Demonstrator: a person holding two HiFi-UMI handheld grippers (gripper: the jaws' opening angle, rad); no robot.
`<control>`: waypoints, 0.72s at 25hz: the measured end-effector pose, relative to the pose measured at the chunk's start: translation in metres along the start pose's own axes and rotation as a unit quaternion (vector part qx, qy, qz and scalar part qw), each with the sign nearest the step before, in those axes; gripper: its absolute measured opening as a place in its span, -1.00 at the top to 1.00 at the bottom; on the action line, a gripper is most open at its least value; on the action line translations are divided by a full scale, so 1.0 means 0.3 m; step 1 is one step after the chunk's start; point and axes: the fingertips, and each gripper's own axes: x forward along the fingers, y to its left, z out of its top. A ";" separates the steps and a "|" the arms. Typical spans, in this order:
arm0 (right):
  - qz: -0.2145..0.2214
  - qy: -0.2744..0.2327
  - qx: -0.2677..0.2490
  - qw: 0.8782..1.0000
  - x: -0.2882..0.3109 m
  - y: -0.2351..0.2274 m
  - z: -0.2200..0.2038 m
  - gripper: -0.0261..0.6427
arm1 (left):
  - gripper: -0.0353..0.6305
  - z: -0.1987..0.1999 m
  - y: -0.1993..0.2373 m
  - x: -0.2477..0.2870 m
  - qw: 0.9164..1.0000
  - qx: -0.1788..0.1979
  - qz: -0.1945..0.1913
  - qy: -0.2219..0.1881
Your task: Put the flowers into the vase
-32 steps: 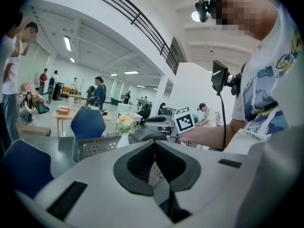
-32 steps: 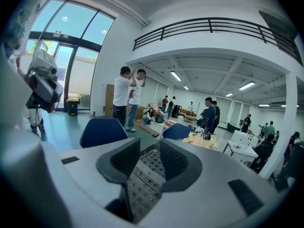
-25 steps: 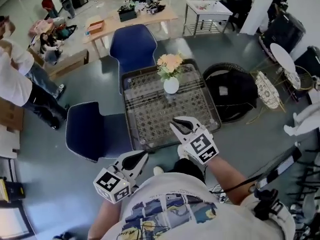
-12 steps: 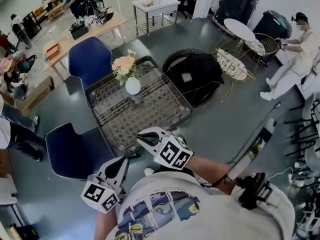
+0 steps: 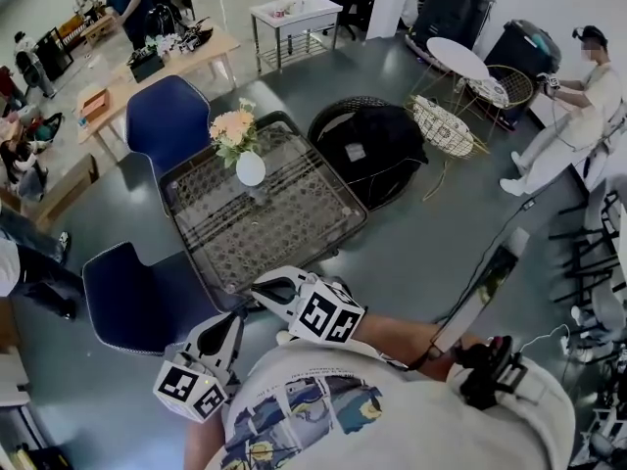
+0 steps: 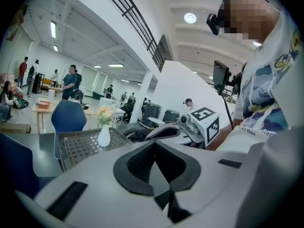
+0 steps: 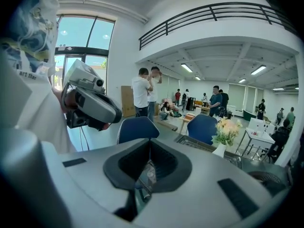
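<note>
A white vase (image 5: 250, 169) holding peach and cream flowers (image 5: 232, 125) stands on the far part of the wire-mesh table (image 5: 284, 228). Both grippers hang close to my body, off the table's near edge and far from the vase. My left gripper (image 5: 233, 319) is shut with nothing in it. My right gripper (image 5: 262, 285) is also shut and holds nothing. The left gripper view shows its shut jaws (image 6: 154, 144), the vase (image 6: 104, 137) and flowers (image 6: 105, 114) far ahead, and the right gripper (image 6: 164, 133) beside it. In the right gripper view, the vase (image 7: 219, 150) and flowers (image 7: 226, 128) stand at right beyond that gripper (image 7: 150, 144).
Two blue chairs (image 5: 167, 116) (image 5: 132, 297) flank the table's far and left sides. A black round seat (image 5: 367, 150) sits to its right, with wire chairs (image 5: 441, 125) beyond. People stand around a wooden table (image 5: 147, 67) at the back, and one person (image 5: 573, 116) stands at right.
Both grippers have drawn back from the table edge towards my body, the right one moving left. The right jaws went from slightly apart to shut. The head view has swung.
</note>
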 end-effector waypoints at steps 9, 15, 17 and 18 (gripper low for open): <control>0.010 -0.004 -0.008 1.000 -0.005 0.044 0.020 0.89 | 0.87 -0.024 -0.013 -0.028 1.000 0.003 0.004 0.004; 0.013 -0.005 -0.013 1.000 0.007 0.048 0.032 0.89 | 0.87 -0.029 -0.006 -0.034 1.000 0.003 0.006 0.005; 0.014 -0.004 -0.014 1.000 0.009 0.048 0.039 0.89 | 0.87 -0.025 -0.005 -0.035 1.000 0.003 0.006 0.005; 0.015 -0.003 -0.014 1.000 0.010 0.047 0.041 0.89 | 0.87 -0.022 -0.004 -0.035 1.000 0.003 0.006 0.005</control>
